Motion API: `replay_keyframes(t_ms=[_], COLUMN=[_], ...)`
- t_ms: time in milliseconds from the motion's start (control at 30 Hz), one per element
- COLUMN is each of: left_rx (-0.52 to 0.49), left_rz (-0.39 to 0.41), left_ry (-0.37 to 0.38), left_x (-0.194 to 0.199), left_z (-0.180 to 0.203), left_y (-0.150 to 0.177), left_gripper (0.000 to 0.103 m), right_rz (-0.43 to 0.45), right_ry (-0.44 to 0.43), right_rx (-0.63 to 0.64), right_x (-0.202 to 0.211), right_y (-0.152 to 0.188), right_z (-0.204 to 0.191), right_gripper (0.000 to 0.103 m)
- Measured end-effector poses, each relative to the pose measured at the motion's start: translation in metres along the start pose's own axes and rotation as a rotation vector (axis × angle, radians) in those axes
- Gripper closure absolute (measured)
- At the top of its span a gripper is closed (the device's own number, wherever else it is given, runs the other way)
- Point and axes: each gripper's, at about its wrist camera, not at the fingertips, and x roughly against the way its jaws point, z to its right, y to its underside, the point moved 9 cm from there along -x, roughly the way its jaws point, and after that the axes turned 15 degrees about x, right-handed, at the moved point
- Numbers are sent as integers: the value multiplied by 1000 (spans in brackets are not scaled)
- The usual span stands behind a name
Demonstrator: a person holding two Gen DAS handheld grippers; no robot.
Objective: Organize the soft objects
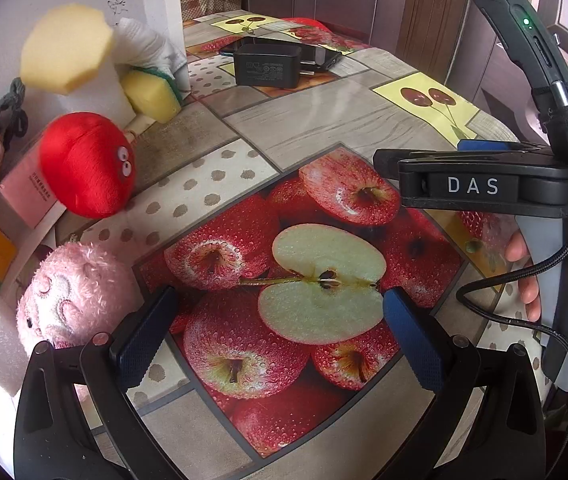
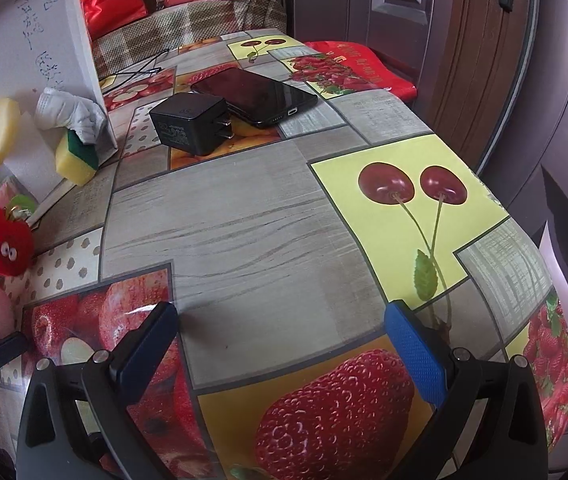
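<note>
Table (image 2: pixel 244 220) w/ fruit-print cloth carries all items. Both claws spread wide, nothing held: left gripper (image 1: pixel 280 320) over the apple print, right gripper (image 2: pixel 284 336) over bare cloth (a hand (image 1: pixel 531 276) grips its handle). Soft objs lie at left edge: pink plush ball (image 1: pixel 68 292) just beside left finger, red plush apple (image 1: pixel 88 164) behind it, yellow sponge (image 1: pixel 152 94) farther back by wall. Charger (image 2: pixel 190 124) touching phone (image 2: pixel 256 94), well apart

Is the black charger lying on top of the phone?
No, the black charger sits on the tablecloth beside the phone.
</note>
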Motion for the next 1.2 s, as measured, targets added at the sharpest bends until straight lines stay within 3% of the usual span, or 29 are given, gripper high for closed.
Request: replay_keyframes(t_ms=[1200], left_rx=[-1], left_rz=[0], left_ry=[-2], left_x=[-4], left_z=[3], left_y=[-3], left_gripper=[0], right_rz=[18], right_ry=[6], right_rx=[6], right_x=[0], right_y=[-3], right_z=[-4], right_gripper=[0])
